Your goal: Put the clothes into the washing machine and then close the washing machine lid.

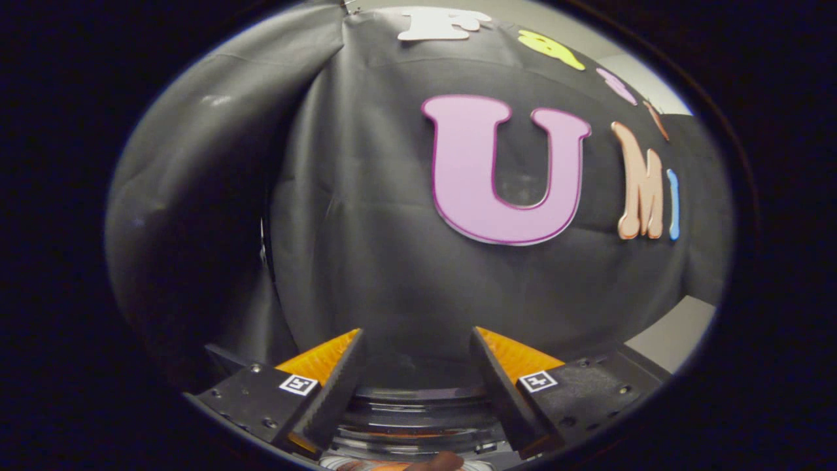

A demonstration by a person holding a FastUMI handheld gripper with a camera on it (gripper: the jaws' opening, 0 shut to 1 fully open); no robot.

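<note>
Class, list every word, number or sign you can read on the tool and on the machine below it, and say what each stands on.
No readable words or numbers.
One square marker and a second marker on the tool: coded patterns, not text.
Round machine rim between the open fingers, which hold nothing: no label visible.

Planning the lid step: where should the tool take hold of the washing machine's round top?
Probably its curved rim, coming from above: it lies flat, low between the fingers of the open tool. Whether a lid is up or down cannot be told.
</note>
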